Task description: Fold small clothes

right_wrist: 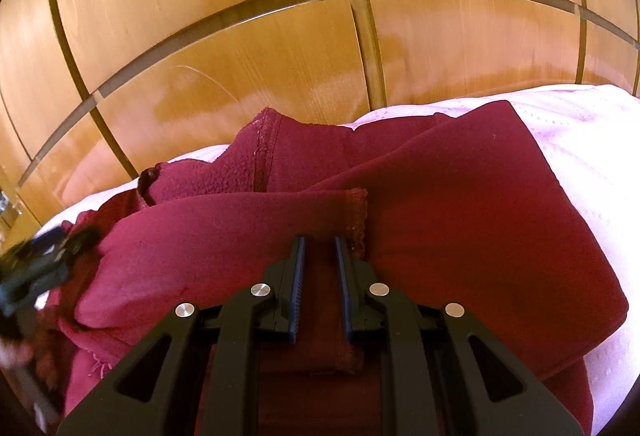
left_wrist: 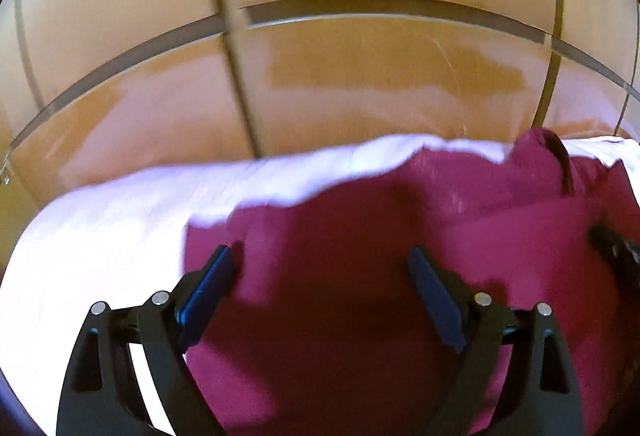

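The red top point(right_wrist: 460, 203) lies crumpled on the white bed point(right_wrist: 580, 139) by the wooden wall point(right_wrist: 240, 35). The right claw point(right_wrist: 320, 248) pinches a fold of it. The left claw point(left_wrist: 320, 256) is wide open above it, holding nothing.

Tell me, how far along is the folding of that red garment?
Partly done: the maroon garment lies on the white bedding with a sleeve already folded across it. The right gripper is shut on the sleeve's cuff; the left gripper hangs open, holding nothing. The bunched collar end still needs folding.
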{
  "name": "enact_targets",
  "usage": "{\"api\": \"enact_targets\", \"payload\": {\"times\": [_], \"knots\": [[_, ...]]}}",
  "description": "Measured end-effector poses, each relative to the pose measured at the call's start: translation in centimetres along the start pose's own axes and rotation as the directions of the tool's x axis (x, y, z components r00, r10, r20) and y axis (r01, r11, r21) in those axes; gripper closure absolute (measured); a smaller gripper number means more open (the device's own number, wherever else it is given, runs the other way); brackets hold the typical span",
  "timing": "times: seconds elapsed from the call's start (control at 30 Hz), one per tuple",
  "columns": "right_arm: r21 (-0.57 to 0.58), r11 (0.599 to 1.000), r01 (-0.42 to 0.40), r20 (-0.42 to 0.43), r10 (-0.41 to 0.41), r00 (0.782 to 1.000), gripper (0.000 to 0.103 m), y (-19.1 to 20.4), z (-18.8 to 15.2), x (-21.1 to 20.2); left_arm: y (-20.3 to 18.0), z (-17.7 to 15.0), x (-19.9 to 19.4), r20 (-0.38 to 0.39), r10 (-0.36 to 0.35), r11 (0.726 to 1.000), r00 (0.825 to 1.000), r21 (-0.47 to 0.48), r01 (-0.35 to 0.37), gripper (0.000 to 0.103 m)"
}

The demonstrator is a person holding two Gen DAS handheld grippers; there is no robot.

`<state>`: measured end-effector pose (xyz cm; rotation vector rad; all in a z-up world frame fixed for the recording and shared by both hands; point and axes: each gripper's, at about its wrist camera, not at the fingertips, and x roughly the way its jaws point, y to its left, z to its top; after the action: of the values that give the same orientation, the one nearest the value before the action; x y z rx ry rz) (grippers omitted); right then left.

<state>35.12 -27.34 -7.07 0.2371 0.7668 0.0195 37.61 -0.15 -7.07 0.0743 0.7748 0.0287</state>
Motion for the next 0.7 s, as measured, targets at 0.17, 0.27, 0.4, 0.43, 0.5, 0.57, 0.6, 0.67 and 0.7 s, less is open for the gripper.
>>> {"api": "enact_targets", "payload": {"times": [0.17,0.27,0.4,0.43,0.5,0.57,0.6,0.67,0.7], "knots": [[0.01,1.0,-0.014,-0.001,0.014,1.0,0.089,-0.2,0.1,-0.1,4.3,-5.4,-2.2,-0.095,-0.065,0.979,0.993,-0.199,0.045,0.012],[0.022,0.999,-0.044,0.004,0.044,0.999,0.079,-0.4,0.1,-0.7,6.0,-7.3,-3.9,-0.106,-0.094,0.96,0.99,-0.273,0.062,0.01],[-0.01,0.999,0.042,0.032,-0.042,0.999,0.023,0.2,-0.6,-3.4,7.7,-9.7,-5.6,-0.119,-0.111,0.934,0.987,-0.352,0.063,0.008],[-0.013,0.998,0.06,0.04,-0.06,0.997,0.023,0.2,-1.0,-4.4,7.8,-10.4,-6.1,-0.118,-0.123,0.932,0.985,-0.356,0.074,0.008],[0.006,0.999,0.032,0.016,-0.032,0.999,0.023,-0.4,-2.0,-6.1,8.3,-11.4,-7.0,-0.11,-0.129,0.933,0.985,-0.351,0.083,0.007],[0.021,0.999,0.025,-0.026,-0.024,0.999,0.023,-1.1,-2.9,-7.2,7.8,-11.6,-7.7,-0.117,-0.134,0.939,0.984,-0.333,0.088,0.006],[0.032,0.999,0.015,-0.048,-0.013,0.999,0.023,-1.6,-3.5,-7.8,7.7,-12.0,-8.0,-0.123,-0.135,0.943,0.983,-0.32,0.089,0.005],[0.056,0.998,0.004,-0.084,0.001,0.996,0.023,-2.6,-4.6,-8.8,6.7,-12.2,-7.8,-0.13,-0.14,0.948,0.982,-0.304,0.095,0.005],[0.073,0.997,0.001,-0.098,0.006,0.995,0.023,-3.2,-5.2,-9.3,6.5,-12.5,-8.2,-0.133,-0.145,0.949,0.98,-0.298,0.099,0.004]]}}
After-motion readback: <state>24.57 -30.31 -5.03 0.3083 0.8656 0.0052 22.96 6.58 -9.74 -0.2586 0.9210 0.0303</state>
